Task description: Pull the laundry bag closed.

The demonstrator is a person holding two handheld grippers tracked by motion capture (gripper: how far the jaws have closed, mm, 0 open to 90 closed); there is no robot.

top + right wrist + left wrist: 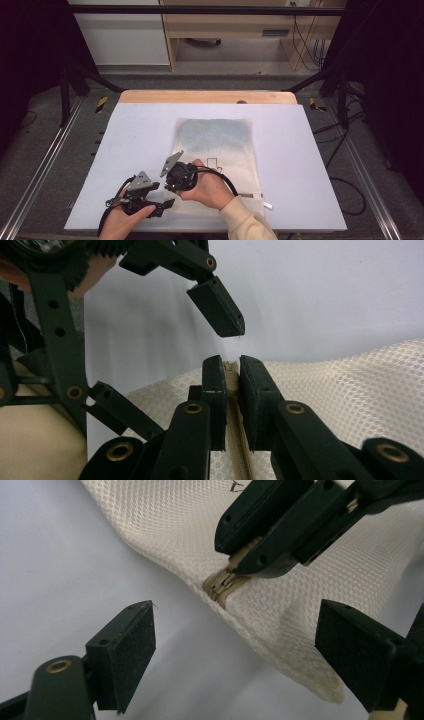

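1. Where the white table top carried the work, we recorded one cream mesh bag lying flat near its middle, its blue-grey part toward 12 o'clock and its near left corner at about 7 o'clock of the bag, lifted off the surface.
2. Right gripper: jaws pressed together on the beige zipper end at that lifted corner; in the right gripper view the tab sat pinched between the two pads, with the zipper tape running down between the jaws.
3. Left gripper: jaws spread, nothing between the pads. It lay at 8 o'clock of the right gripper, close beside it. In the left gripper view one pad stood over bare table at 8 o'clock of the zipper end, the other over the mesh at 4 o'clock, both apart from the fabric.
4. One white tag lay on the table at the bag's near right corner, 5 o'clock of the bag.
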